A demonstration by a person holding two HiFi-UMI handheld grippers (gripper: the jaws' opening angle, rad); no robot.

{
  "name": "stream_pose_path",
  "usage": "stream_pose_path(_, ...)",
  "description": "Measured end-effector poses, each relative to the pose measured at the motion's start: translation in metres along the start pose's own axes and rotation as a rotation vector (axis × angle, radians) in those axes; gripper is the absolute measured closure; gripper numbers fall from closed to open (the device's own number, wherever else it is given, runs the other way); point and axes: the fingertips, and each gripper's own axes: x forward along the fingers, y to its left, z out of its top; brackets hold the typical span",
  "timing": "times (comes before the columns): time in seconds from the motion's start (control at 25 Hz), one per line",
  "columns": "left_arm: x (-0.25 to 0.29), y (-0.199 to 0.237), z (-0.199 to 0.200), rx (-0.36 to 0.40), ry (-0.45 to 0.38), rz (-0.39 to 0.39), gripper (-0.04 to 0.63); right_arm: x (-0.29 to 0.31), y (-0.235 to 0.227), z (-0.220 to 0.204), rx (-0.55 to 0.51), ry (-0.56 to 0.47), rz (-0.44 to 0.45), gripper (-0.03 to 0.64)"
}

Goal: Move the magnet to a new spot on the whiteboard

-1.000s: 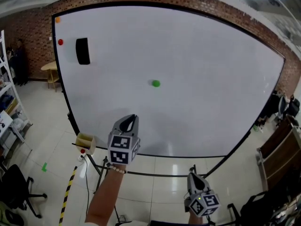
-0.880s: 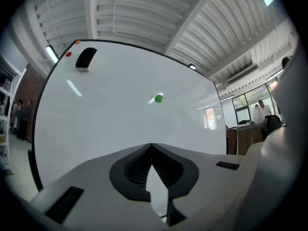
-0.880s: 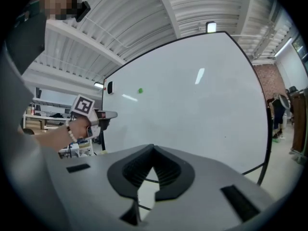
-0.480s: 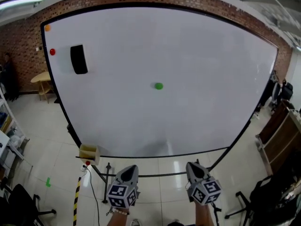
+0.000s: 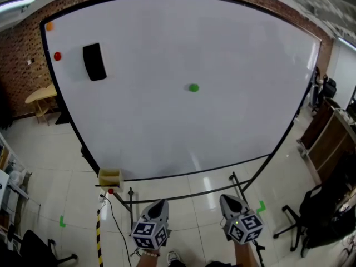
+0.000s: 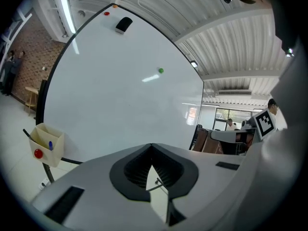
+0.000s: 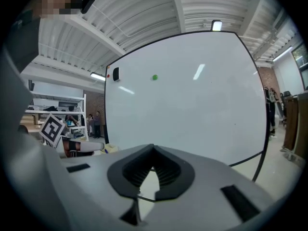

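Observation:
A small green magnet point(image 5: 193, 87) sticks near the middle of the big whiteboard point(image 5: 233, 49); it also shows as a green dot, the magnet point(image 6: 160, 70) in the left gripper view and the magnet point(image 7: 154, 77) in the right gripper view. My left gripper point(image 5: 159, 204) hangs low at the bottom of the head view, far below the board, shut with nothing in it. Beside it my right gripper point(image 5: 228, 199) is also shut and empty. Both point up toward the board.
A black eraser point(image 5: 94, 61), a red magnet point(image 5: 57, 55) and an orange magnet point(image 5: 49, 26) sit at the board's upper left. A small yellow holder point(image 5: 110, 178) hangs at the board's lower left corner. The stand's bars point(image 5: 183, 196) cross the tiled floor. A wooden cabinet point(image 5: 328, 143) stands right.
My left gripper dropped from in front of the board's lower edge to the bottom of the view, level with the right one. The green magnet stays where it was on the board.

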Motion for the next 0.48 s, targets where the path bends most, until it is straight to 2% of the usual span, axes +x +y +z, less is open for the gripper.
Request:
stream_pose_path(0.12, -0.011, -0.016, -0.007, -0.007, -0.003, -0.011, 0.595, -0.018, 0.014, -0.007, -0.006, 0.004, 0.02, 0.604)
stream_pose_path(0.24, -0.024, -0.044, -0.018, 0.021, 0.009, -0.023, 0.595, -0.045, 0.02, -0.013, -0.025, -0.001, 0.028, 0.604)
stream_pose_path(0.48, -0.065, -0.134, -0.057, 0.045, 0.03, -0.042, 0.595, -0.144, 0.006, -0.04, -0.009, -0.008, 0.031, 0.604)
